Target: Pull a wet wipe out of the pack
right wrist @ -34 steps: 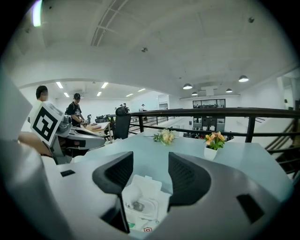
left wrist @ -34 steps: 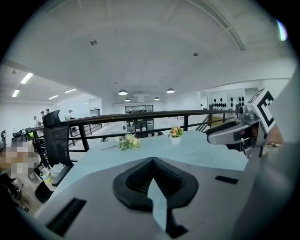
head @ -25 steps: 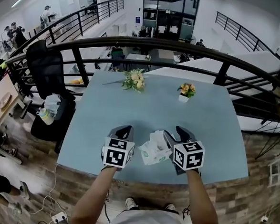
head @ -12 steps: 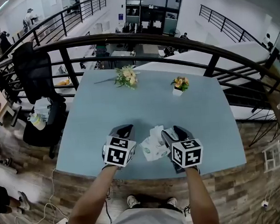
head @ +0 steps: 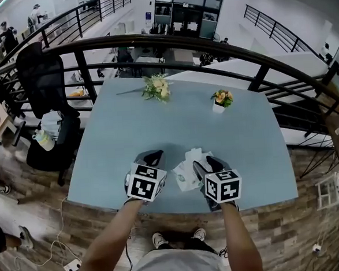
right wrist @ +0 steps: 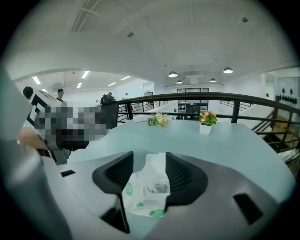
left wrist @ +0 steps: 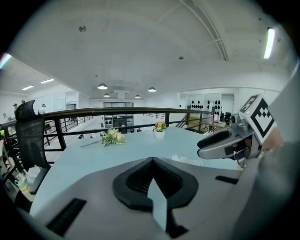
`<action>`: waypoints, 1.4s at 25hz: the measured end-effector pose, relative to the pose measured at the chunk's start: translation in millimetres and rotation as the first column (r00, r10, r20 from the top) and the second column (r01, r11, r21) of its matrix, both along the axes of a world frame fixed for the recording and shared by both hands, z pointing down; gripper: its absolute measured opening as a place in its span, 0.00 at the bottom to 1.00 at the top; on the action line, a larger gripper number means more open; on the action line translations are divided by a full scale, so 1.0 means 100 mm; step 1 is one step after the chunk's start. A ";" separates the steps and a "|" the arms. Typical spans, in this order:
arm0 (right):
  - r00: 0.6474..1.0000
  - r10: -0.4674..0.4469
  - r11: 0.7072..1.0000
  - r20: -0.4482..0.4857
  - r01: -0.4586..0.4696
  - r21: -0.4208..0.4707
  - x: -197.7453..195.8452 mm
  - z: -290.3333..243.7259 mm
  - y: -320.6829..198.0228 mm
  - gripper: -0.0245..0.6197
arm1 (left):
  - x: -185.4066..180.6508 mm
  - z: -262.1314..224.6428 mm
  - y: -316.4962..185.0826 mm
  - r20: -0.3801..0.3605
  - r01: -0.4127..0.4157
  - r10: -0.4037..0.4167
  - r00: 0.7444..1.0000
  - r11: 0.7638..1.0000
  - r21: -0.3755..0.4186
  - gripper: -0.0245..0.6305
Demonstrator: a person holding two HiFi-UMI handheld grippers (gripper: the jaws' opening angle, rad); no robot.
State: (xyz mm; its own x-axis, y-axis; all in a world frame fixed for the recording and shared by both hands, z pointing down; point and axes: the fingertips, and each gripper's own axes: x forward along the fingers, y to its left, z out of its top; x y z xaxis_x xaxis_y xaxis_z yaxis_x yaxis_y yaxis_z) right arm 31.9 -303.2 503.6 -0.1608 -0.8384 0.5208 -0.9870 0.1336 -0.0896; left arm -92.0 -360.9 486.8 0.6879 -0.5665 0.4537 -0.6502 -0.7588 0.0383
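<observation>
no words or numbers can be read. the wet wipe pack [right wrist: 146,191] has small green labels, but their print is too tiny to read. left and right of the pack, each marker cube [head: 144,184] shows only black and white squares.

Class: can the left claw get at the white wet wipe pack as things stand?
Probably yes: the white plastic wet wipe pack lies beside the left claw, nothing between; its closed jaws must open first.
</observation>
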 end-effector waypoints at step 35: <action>0.974 -0.188 0.962 0.129 0.209 -0.178 -0.15 0.80 -0.23 0.35 | 0.06 0.25 -0.01 0.051 0.133 -0.132 0.990 0.991 -0.021 0.03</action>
